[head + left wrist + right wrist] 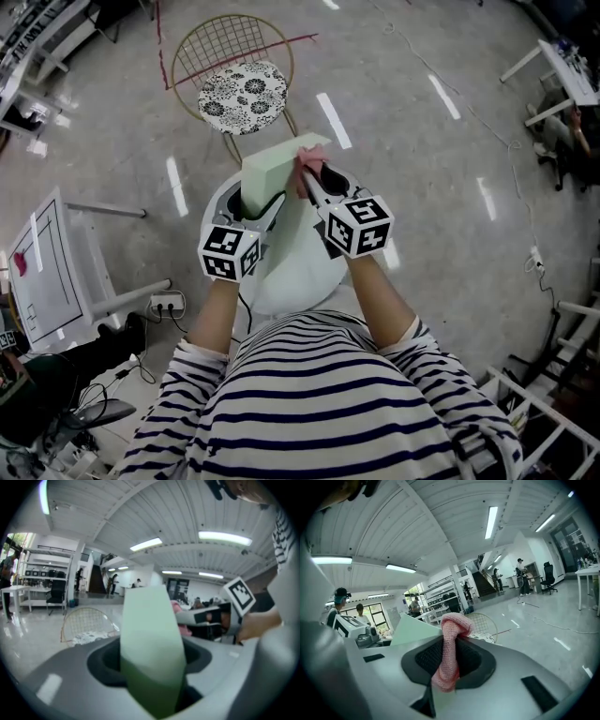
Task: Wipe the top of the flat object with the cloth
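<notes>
Currently we are clamping slab [275,165] in left gripper [253,208], pinching cloth [314,150] in right gripper [307,174], cloth meeting slab's far corner.

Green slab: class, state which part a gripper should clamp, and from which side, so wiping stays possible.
Slab: near end, from the person's side, jaws across its thin thickness, as the left gripper does; that leaves the far end free for the cloth.
</notes>
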Demonstrator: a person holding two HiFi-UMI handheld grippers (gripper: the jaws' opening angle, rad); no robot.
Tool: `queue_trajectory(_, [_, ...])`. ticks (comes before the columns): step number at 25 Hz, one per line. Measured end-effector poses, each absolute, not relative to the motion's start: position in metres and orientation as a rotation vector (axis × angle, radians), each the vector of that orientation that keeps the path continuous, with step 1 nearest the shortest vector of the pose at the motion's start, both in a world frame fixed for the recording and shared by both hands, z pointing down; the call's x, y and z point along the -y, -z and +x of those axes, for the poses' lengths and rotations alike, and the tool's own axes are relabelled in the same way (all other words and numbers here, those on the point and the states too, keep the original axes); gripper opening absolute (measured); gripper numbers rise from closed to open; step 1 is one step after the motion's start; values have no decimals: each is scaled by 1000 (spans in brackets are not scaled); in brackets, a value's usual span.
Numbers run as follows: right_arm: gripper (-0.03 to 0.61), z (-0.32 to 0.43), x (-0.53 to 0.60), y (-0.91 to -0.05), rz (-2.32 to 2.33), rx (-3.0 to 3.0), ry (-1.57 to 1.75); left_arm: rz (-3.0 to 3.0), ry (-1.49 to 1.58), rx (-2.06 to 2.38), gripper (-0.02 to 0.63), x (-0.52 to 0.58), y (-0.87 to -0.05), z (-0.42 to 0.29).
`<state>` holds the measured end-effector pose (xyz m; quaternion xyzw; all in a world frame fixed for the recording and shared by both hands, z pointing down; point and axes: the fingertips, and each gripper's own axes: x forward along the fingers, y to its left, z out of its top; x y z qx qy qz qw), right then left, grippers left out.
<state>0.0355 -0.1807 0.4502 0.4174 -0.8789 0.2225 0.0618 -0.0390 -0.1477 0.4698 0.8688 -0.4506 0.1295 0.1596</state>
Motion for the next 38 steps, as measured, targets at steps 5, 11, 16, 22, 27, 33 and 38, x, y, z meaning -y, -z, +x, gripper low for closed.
queue_trajectory(5, [57,6,169,-435,1130,2771,-635,2409,-333,1297,295,151,-476,-48])
queue_trajectory(11, [57,-20,147,-419,883,2939,-524,2379,-317,1314,295,152,-480,-53])
queue_trajectory(16, [57,-27,136,-417,753,2995,-422,2370,-325,1323,295,154,-480,-53])
queue_trajectory(22, [57,-6,151,-434,856,2962,-453,2376,-339,1320,295,153,-481,-49])
queue_trajectory(27, [57,16,169,-458,1000,2867,-515,2381,-342,1321,295,151,-478,-45])
queue_trajectory(33, [57,37,184,-503,1113,2676,-563,2364,-334,1331,295,151,-480,-49])
queue_trajectory(38, [57,57,201,-534,1204,2540,-628,2350,-329,1342,295,152,-481,-50])
